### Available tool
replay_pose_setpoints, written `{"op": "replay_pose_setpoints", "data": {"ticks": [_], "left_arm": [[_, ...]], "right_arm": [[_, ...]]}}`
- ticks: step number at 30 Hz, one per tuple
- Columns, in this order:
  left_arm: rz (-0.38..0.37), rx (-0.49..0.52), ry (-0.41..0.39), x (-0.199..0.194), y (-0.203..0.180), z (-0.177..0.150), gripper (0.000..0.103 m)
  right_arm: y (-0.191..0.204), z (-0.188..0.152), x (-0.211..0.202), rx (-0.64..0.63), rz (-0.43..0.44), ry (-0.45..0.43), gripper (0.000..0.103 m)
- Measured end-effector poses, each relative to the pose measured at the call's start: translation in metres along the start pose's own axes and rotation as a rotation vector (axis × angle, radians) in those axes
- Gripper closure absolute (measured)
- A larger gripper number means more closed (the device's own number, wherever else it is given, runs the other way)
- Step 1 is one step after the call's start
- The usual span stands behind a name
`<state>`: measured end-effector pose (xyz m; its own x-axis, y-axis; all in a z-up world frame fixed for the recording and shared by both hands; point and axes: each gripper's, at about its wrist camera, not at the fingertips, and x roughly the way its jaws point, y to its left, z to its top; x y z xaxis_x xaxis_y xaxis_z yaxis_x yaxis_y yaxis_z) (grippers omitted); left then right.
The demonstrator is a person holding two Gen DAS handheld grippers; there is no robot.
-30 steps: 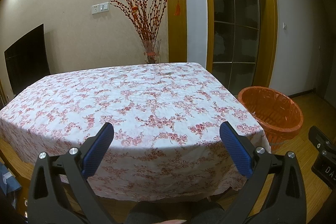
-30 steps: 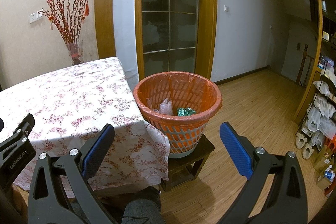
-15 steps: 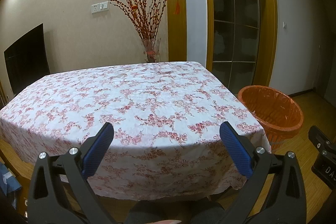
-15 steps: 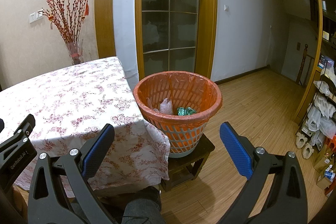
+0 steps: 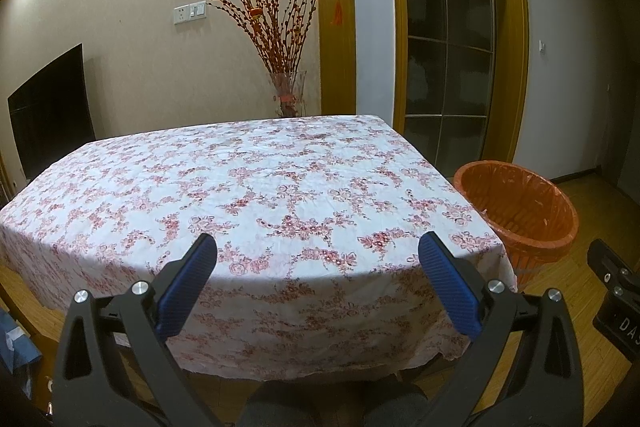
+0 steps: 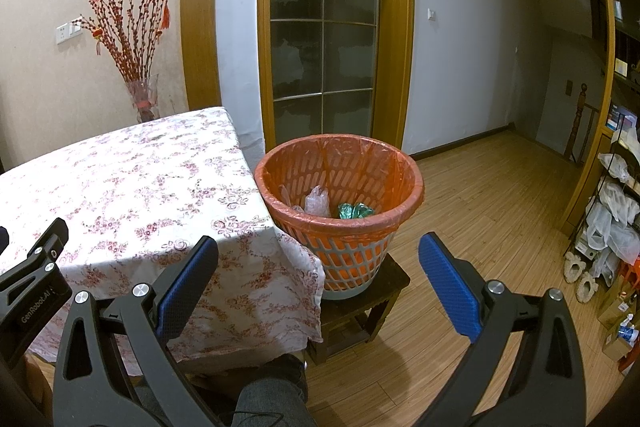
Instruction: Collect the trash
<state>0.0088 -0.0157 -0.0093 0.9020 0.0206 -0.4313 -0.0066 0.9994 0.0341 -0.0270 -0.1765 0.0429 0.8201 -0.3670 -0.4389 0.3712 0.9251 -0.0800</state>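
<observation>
The left gripper (image 5: 318, 283) hangs short of the near edge of the table (image 5: 248, 187), its blue fingers (image 5: 188, 287) spread wide with nothing between them, and the flowered cloth on that table shows no litter anywhere in the left wrist view. The right gripper (image 6: 319, 285) is likewise wide apart and empty, held near the table's right-hand corner and pointed toward the bin (image 6: 340, 203), which stands just beside that corner on a low dark stool (image 6: 360, 303). The bin is an orange slatted basket lined with a thin orange bag, and at its bottom lie a crumpled clear wrapper (image 6: 317, 201) and a crumpled green wrapper (image 6: 355, 211), so the trash that can be seen is already inside it. Behind the table's far edge stands a glass vase of red branches (image 5: 276, 39), and a dark screen (image 5: 48, 107) sits off the table's far left side; neither belongs to the job. Judging from the bare cloth and the filled bin, the collecting looks finished or very nearly so, and this moment reads as a pause with both tools idle. If anything is left, the next move calls for a look over the floor around the table and the clutter well to the right of the bin, since no loose scrap is in view to reach for; failing that, both grippers can simply be set down.
</observation>
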Motion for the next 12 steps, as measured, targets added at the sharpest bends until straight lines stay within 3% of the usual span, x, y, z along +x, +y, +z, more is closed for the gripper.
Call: {"op": "replay_pose_setpoints", "data": {"ticks": [12], "left_arm": [[-0.013, 0.002, 0.004, 0.0014, 0.0037, 0.0017, 0.004]], "right_arm": [[-0.0003, 0.0002, 0.0003, -0.001, 0.001, 0.0, 0.004]]}}
